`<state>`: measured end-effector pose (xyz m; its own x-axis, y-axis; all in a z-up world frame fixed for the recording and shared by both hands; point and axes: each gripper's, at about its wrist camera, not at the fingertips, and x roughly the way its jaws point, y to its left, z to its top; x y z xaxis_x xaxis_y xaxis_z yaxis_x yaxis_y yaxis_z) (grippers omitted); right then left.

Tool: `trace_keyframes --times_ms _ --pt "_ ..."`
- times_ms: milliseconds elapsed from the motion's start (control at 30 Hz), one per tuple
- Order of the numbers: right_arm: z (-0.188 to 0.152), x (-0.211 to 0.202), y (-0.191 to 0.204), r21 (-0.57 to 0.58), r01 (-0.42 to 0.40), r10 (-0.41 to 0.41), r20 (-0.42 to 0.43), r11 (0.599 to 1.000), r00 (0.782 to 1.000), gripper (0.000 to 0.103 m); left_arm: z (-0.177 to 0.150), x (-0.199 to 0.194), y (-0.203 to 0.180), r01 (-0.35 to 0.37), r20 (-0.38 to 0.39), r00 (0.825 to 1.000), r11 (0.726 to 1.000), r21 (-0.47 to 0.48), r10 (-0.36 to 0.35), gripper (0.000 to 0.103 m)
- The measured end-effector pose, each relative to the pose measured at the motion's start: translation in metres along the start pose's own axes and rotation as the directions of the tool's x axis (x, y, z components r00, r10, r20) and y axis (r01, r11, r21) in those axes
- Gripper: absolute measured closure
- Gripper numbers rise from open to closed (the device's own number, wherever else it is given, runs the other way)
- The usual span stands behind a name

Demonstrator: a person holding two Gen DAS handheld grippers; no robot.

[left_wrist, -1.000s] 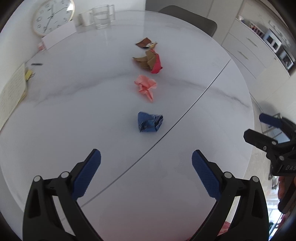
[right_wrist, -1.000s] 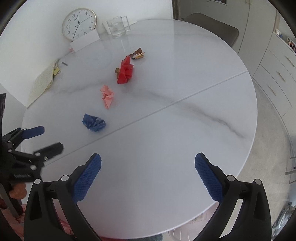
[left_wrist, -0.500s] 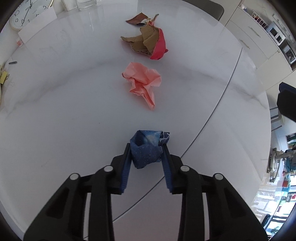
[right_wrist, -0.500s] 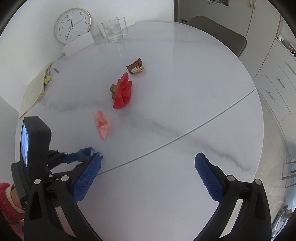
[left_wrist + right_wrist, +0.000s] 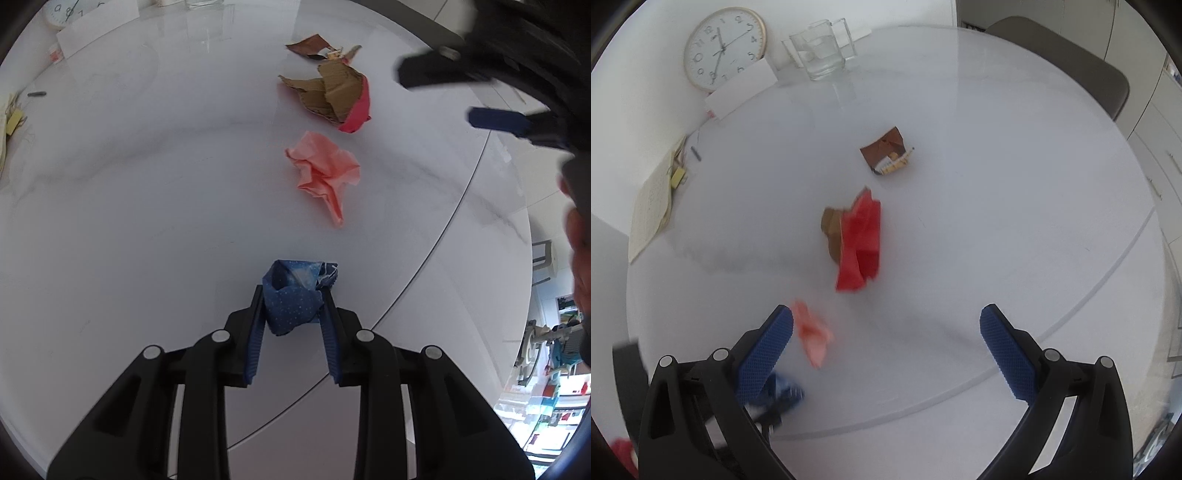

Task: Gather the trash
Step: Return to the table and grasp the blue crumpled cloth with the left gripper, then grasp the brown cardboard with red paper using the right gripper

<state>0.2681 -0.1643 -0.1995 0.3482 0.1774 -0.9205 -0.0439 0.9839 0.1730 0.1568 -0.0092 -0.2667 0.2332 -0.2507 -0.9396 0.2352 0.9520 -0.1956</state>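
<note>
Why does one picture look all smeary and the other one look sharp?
Right wrist view: motion blur smears the pink paper and red paper; only the open right gripper is crisp. Left wrist view: the blue paper between the closing left gripper looks sharp; just the other gripper at top right blurs. Both views bend the round table.
</note>
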Motion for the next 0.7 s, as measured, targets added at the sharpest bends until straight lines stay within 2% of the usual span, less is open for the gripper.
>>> trace_keyframes --times_ms 200,233,267,300,333,367,400,467,533,700 --pt "0.032 0.050 0.019 0.022 0.030 -0.028 -0.077 0.999 0.997 0.003 0.008 -0.006 0.013 0.016 0.009 1.000 0.999 -0.042 -0.016 0.075" --pt "0.034 0.056 0.023 0.009 0.041 -0.040 -0.087 0.999 0.995 0.006 0.013 -0.005 0.012 0.011 0.011 1.000 0.999 -0.049 -0.011 0.075" --pt "0.035 0.063 0.028 -0.008 0.057 -0.057 -0.099 0.998 0.993 0.019 0.011 -0.006 0.013 0.008 0.014 1.000 0.999 -0.053 -0.008 0.075" --pt "0.036 0.066 0.031 -0.016 0.061 -0.062 -0.108 0.998 0.992 0.028 0.011 -0.007 0.015 0.003 0.017 1.000 0.998 -0.058 -0.002 0.075" --pt "0.037 0.070 0.033 -0.024 0.062 -0.064 -0.116 0.998 0.991 0.044 0.011 -0.007 0.015 0.000 0.019 1.000 0.998 -0.062 0.002 0.075" --pt "0.037 0.072 0.035 -0.033 0.064 -0.068 -0.120 0.997 0.990 0.056 0.012 -0.008 0.017 -0.001 0.021 1.000 0.998 -0.069 0.002 0.075" --pt "0.037 0.073 0.038 -0.049 0.074 -0.079 -0.118 0.996 0.990 0.058 0.013 -0.008 0.018 0.000 0.022 1.000 0.997 -0.072 0.002 0.075" --pt "0.037 0.073 0.042 -0.072 0.060 -0.068 -0.114 0.996 0.991 0.072 0.014 -0.008 0.018 0.000 0.028 1.000 0.997 -0.079 0.003 0.075" --pt "0.037 0.068 0.043 -0.077 0.052 -0.060 -0.104 0.996 0.993 0.080 0.017 -0.012 0.017 -0.003 0.035 0.999 0.997 -0.080 0.006 0.075" --pt "0.031 0.036 0.035 -0.062 0.027 -0.030 -0.040 0.998 0.999 0.081 0.018 -0.020 0.007 -0.021 0.062 0.998 0.998 -0.065 0.025 0.075"
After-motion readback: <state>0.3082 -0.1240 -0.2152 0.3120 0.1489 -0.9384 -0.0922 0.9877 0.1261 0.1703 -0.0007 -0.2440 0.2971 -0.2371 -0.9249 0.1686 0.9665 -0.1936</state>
